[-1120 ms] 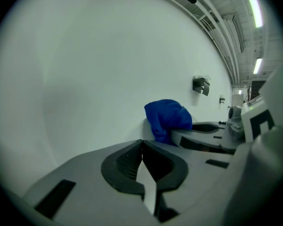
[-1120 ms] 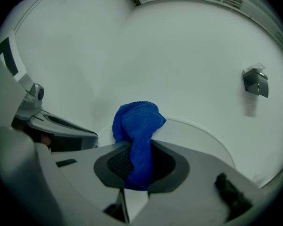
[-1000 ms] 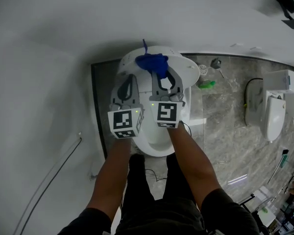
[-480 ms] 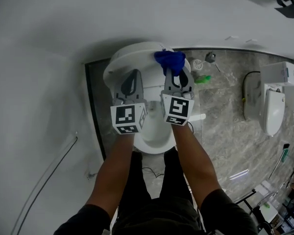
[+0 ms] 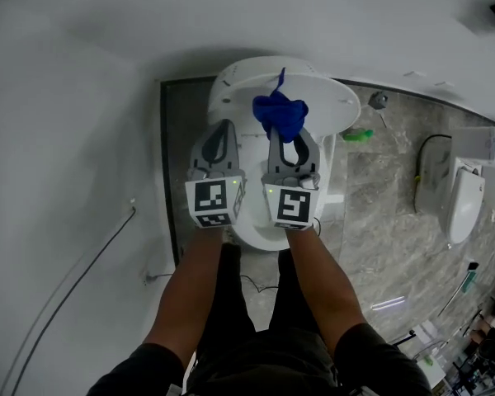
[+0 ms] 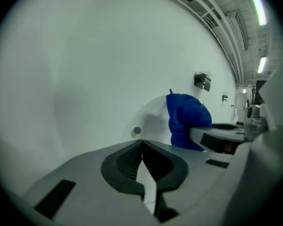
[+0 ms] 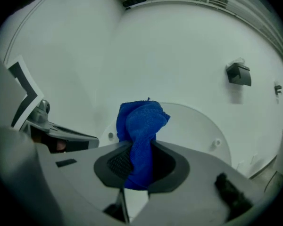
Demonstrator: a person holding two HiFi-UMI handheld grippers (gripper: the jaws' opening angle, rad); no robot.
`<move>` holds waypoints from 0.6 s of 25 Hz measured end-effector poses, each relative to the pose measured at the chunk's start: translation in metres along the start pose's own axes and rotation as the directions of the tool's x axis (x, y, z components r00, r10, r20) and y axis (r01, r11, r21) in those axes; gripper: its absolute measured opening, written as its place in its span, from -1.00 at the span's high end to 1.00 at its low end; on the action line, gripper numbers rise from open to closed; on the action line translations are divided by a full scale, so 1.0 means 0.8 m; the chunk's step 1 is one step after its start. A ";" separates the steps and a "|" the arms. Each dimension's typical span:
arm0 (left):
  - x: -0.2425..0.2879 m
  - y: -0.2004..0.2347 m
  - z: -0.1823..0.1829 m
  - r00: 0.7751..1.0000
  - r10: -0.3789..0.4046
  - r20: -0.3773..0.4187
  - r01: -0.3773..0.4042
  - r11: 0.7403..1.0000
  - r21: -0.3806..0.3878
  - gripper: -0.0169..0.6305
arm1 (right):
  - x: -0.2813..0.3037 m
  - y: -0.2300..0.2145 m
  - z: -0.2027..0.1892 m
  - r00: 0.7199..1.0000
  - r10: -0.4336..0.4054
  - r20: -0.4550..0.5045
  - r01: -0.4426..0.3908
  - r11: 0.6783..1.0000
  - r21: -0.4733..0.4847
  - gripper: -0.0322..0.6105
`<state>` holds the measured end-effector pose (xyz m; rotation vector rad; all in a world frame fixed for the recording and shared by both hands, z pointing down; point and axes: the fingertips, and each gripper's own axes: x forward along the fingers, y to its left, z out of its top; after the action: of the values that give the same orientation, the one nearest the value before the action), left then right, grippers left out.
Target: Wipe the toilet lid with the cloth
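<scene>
Right gripper (image 7: 140,149): jaws clamped on blue cloth (image 7: 141,117). Cloth pinched between pads, bunched end sticking up past jaw tips, in front of raised toilet lid (image 7: 200,126); contact with lid unclear. Left gripper (image 6: 142,142): jaws pressed together, nothing between, just beside right gripper, cloth at its right.

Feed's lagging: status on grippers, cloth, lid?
Right gripper shut on blue cloth. Left gripper shut, empty. Cloth at raised toilet lid, contact unclear. Nothing blocking.

Left claw (image 5: 221,129) closed, empty; right claw (image 5: 291,136) clamped on cloth (image 5: 279,114); both side by side, pointing forward.
</scene>
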<state>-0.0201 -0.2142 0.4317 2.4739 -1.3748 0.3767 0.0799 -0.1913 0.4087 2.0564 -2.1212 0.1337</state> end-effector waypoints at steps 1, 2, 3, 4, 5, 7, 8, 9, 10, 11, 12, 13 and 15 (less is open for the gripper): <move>-0.006 0.015 -0.003 1.000 0.018 -0.002 -0.018 1.000 -0.004 0.91 | 0.006 0.018 -0.003 1.000 0.026 -0.012 -0.026 1.000 0.007 0.69; -0.012 0.030 -0.005 0.999 0.033 -0.003 -0.034 0.999 -0.007 0.91 | 0.012 0.034 -0.007 0.998 0.051 -0.028 -0.051 0.999 0.019 0.69; -0.017 0.043 -0.007 0.999 0.046 -0.002 -0.046 0.999 -0.010 0.91 | 0.018 0.049 -0.009 0.997 0.072 -0.041 -0.071 0.997 0.032 0.69; -0.021 0.054 -0.007 0.998 0.055 0.001 -0.055 0.998 -0.013 0.91 | 0.025 0.062 -0.010 0.995 0.088 -0.047 -0.086 0.995 0.043 0.69; -0.024 0.064 -0.006 0.998 0.061 0.004 -0.061 0.998 -0.013 0.91 | 0.033 0.074 -0.010 0.994 0.102 -0.047 -0.099 0.994 0.049 0.69; -0.029 0.080 -0.003 0.998 0.068 0.007 -0.068 0.998 -0.009 0.91 | 0.050 0.096 -0.007 0.990 0.130 -0.047 -0.127 0.990 0.056 0.69; -0.031 0.087 -0.001 0.998 0.069 0.010 -0.069 0.998 -0.008 0.91 | 0.060 0.106 -0.006 0.989 0.140 -0.050 -0.137 0.989 0.055 0.69; -0.032 0.092 0.001 0.997 0.070 0.014 -0.069 0.998 -0.005 0.91 | 0.069 0.113 -0.007 0.988 0.141 -0.057 -0.138 0.989 0.051 0.69; -0.032 0.095 0.001 0.998 0.068 0.015 -0.068 0.998 -0.002 0.91 | 0.077 0.116 -0.009 0.989 0.132 -0.066 -0.129 0.991 0.046 0.69; -0.032 0.097 0.000 0.998 0.064 0.015 -0.064 0.998 0.000 0.91 | 0.084 0.116 -0.012 0.990 0.116 -0.074 -0.113 0.993 0.044 0.69; -0.031 0.097 -0.002 0.998 0.059 0.014 -0.059 0.998 0.003 0.91 | 0.089 0.114 -0.015 0.992 0.101 -0.079 -0.097 0.994 0.043 0.69; -0.030 0.096 -0.004 0.999 0.053 0.013 -0.053 0.999 0.005 0.91 | 0.092 0.111 -0.016 0.993 0.089 -0.080 -0.086 0.995 0.042 0.69; -0.028 0.092 -0.006 0.999 0.040 0.010 -0.041 0.999 0.009 0.91 | 0.092 0.107 -0.017 0.994 0.078 -0.071 -0.076 0.997 0.034 0.68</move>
<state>-0.0948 -0.2316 0.4371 2.4614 -1.4320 0.3810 -0.0067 -0.2580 0.4414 1.9560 -2.1687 0.2496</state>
